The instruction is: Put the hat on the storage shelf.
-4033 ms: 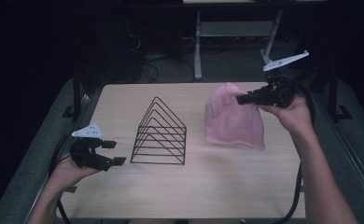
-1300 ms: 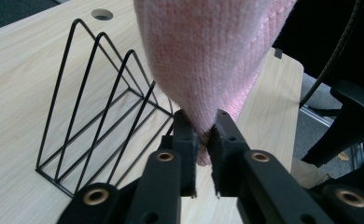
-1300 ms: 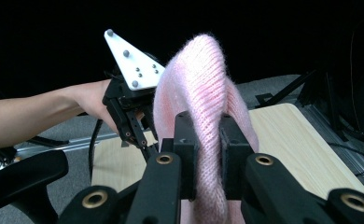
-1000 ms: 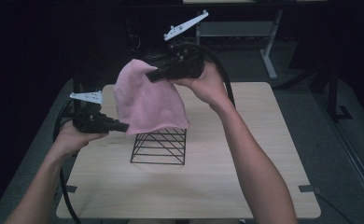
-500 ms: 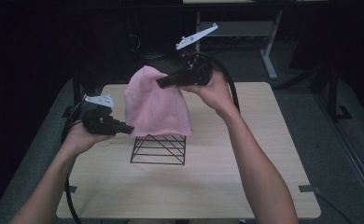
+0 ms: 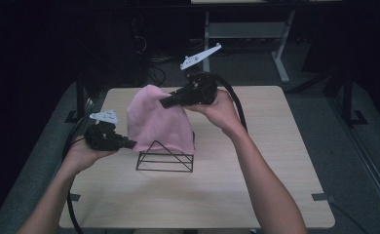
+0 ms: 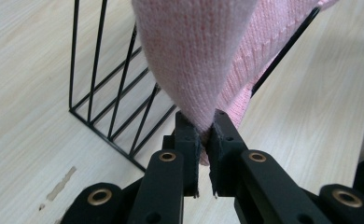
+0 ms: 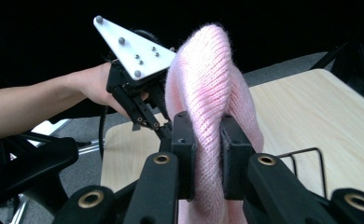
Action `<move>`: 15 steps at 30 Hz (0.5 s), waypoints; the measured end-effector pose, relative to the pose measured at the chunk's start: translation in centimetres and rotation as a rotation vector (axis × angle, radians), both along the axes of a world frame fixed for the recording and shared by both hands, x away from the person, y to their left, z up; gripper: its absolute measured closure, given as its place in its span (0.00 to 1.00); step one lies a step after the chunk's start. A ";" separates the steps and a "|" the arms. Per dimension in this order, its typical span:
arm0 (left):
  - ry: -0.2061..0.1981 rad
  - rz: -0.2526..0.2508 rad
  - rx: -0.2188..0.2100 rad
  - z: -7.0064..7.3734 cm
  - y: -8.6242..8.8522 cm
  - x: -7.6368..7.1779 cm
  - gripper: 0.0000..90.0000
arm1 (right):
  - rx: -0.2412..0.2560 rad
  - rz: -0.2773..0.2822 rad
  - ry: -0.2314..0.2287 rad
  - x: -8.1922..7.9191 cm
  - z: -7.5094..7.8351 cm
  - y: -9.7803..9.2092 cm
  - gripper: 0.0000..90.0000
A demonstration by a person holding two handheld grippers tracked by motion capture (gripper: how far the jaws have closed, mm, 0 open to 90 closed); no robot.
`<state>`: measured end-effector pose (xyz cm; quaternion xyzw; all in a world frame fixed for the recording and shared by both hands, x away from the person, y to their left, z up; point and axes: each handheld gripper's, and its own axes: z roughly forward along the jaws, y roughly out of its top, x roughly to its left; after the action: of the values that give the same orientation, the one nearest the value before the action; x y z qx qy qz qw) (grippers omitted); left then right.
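Observation:
A pink knitted cloth (image 6: 156, 119) hangs over the black wire triangular rack (image 6: 164, 158) at the middle of the table. My right gripper (image 6: 164, 102) is shut on the cloth's upper edge, and the knit (image 8: 208, 116) bulges between its jaws. Lower at the left, my left gripper (image 6: 129, 144) is shut on the cloth's bottom corner (image 7: 203, 128), just beside the rack's wires (image 7: 110, 93). The cloth hides most of the rack's top. The left gripper (image 8: 150, 119) also appears beyond the cloth in the right gripper view.
The wooden table (image 6: 275, 161) has bare room at right and in front of the rack. Cables trail from both grippers. A white desk frame (image 6: 246, 29) stands on the dark floor behind the table.
Both grippers have carried the cloth down and a little right over the rack, so it now drapes onto the wires. Earlier the cloth lay at the table's right, with the left gripper holding nothing.

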<state>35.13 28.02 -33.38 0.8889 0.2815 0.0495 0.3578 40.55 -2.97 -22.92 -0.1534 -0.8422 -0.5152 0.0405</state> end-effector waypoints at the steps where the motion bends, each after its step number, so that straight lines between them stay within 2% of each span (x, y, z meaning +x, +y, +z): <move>1: 0.000 0.000 0.000 0.0 0.0 0.0 0.93 | 0.000 0.000 0.000 0.0 0.0 0.0 0.87; 10: 0.004 0.021 0.047 -2.0 0.1 -0.3 0.93 | -0.018 0.031 0.035 -0.5 -2.6 0.2 0.85; 15: -0.005 0.016 0.085 -2.4 -0.1 -0.3 0.93 | -0.030 0.038 0.057 -0.6 -3.6 0.3 0.83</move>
<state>34.80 27.96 -35.82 0.9010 0.2856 0.0665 0.3199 39.93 -2.67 -26.54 -0.1525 -0.8511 -0.4972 0.0721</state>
